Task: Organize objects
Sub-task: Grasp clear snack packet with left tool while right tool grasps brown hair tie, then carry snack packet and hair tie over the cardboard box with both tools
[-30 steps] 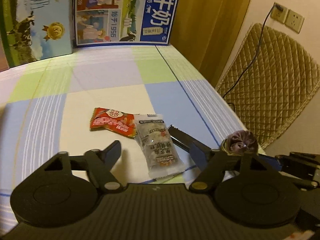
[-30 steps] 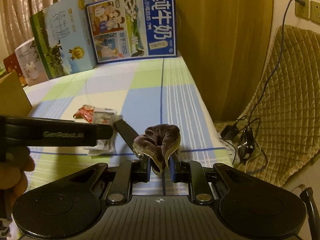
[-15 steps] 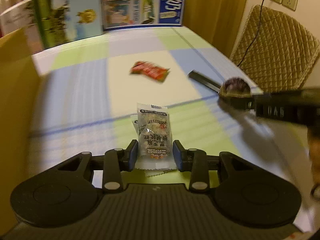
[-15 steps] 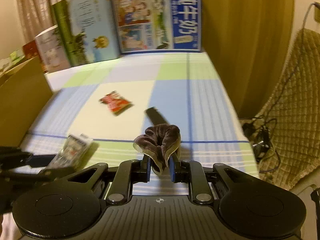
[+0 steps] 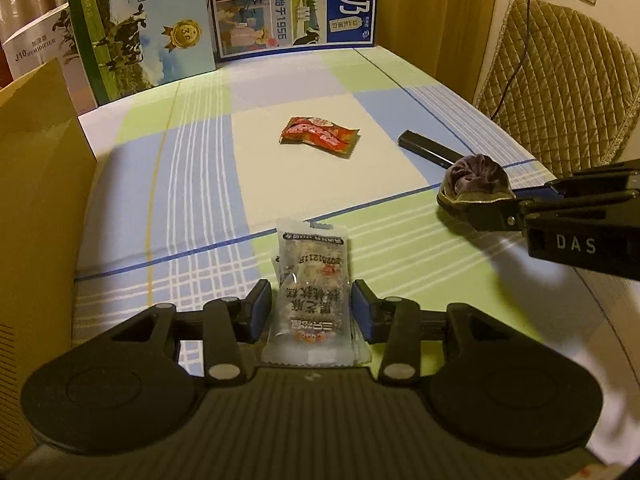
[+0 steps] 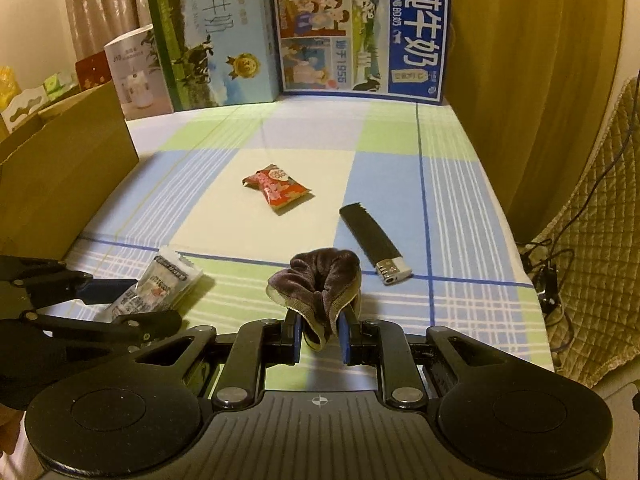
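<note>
Left wrist view: the left gripper [image 5: 311,312] has its fingers [image 5: 259,310] pinching a clear snack packet [image 5: 311,292] above the checked table [image 5: 192,184]. A red snack packet [image 5: 318,135] and a black lighter [image 5: 430,149] lie farther off.

Right wrist view: the right gripper [image 6: 319,338] pinches a brown scrunchie [image 6: 320,284]; a cardboard box [image 6: 60,168] stands at left.

There are two snack packs: a clear one [image 5: 311,292] at 6 o'clock and a red one [image 5: 318,135] at 12 o'clock. There is one black lighter [image 6: 375,243], one purple scrunchie [image 6: 320,286], one brown cardboard box [image 6: 60,168] at 9 o'clock, and two big milk boxes [image 6: 362,36] [image 6: 212,40] at the back.
</note>
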A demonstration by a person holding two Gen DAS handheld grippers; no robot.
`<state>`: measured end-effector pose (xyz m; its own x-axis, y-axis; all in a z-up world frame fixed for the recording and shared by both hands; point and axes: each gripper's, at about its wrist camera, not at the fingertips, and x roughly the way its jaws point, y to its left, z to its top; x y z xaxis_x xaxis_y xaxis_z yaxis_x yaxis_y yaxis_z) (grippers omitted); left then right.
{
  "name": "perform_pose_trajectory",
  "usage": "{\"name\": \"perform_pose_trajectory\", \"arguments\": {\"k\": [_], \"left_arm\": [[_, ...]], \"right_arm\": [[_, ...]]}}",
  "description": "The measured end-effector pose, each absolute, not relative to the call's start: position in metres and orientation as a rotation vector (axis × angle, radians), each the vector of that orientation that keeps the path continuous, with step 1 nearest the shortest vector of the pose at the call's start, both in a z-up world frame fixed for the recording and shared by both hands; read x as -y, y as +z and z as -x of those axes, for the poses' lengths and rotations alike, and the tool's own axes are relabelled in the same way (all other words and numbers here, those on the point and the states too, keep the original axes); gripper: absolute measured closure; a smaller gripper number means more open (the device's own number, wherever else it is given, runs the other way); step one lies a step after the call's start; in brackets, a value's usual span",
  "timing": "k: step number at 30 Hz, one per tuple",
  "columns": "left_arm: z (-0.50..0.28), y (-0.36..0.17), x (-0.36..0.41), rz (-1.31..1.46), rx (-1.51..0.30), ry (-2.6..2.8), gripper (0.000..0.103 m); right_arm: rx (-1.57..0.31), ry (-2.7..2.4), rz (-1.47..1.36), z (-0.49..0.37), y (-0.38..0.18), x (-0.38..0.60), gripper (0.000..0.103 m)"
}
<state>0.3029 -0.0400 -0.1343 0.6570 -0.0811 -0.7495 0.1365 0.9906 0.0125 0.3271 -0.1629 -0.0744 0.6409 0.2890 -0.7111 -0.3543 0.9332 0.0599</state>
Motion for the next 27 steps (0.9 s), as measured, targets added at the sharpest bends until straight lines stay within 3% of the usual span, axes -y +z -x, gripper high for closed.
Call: {"name": "perform_pose_trajectory", "arguments": {"k": [13,27], "left_arm": [[-0.263,-0.099,0.031,-0.019,-0.828,-0.107,0.071],[-0.153,-0.018,-0.003,0.029,-0.778,-0.095,0.071]], "right_arm": [[-0.765,0.355,0.076,-0.304,-0.053,0.159,0.088],[-0.795,0.299,-0.079,-0.181,0.001,0.14,0.088]]}}
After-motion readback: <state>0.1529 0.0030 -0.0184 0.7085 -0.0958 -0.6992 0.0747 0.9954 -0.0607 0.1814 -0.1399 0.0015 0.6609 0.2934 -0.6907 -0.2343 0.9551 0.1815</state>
